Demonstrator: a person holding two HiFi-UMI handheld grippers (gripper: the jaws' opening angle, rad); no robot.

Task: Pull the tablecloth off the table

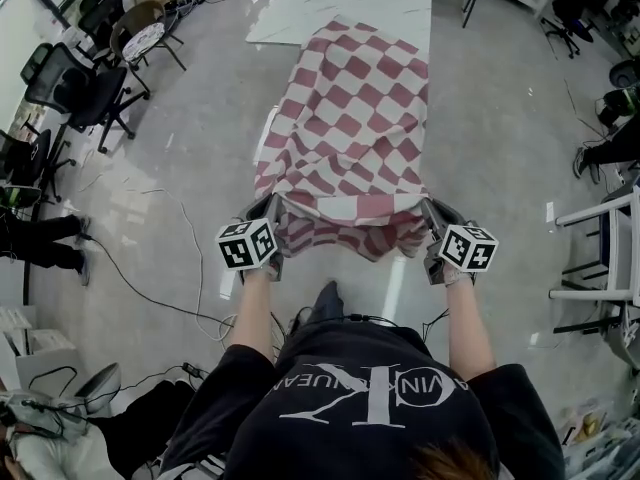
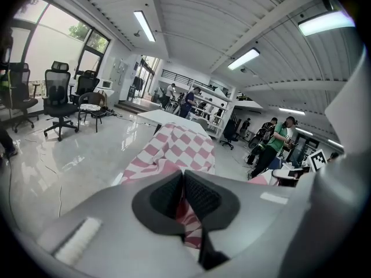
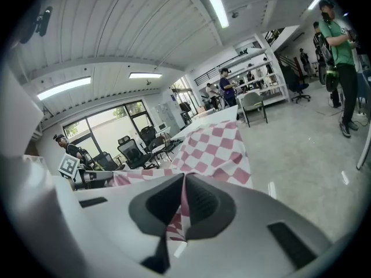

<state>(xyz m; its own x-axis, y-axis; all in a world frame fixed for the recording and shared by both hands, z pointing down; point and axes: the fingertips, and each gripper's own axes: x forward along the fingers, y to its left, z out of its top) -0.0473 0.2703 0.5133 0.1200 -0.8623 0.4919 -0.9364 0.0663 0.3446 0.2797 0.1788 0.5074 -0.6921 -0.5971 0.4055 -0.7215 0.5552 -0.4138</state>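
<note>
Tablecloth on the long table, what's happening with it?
A person stands at the near end of the table with a gripper in each hand. The left gripper and the right gripper are each shut on the near edge of the red-and-white checked tablecloth. The tablecloth lies bunched over the near part of the table and hangs off its end, while the far part is bare. The pull-off looks partly done, not finished.

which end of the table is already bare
The far end of the table: its white top shows there, while the checked tablecloth covers the end nearest the person.
</note>
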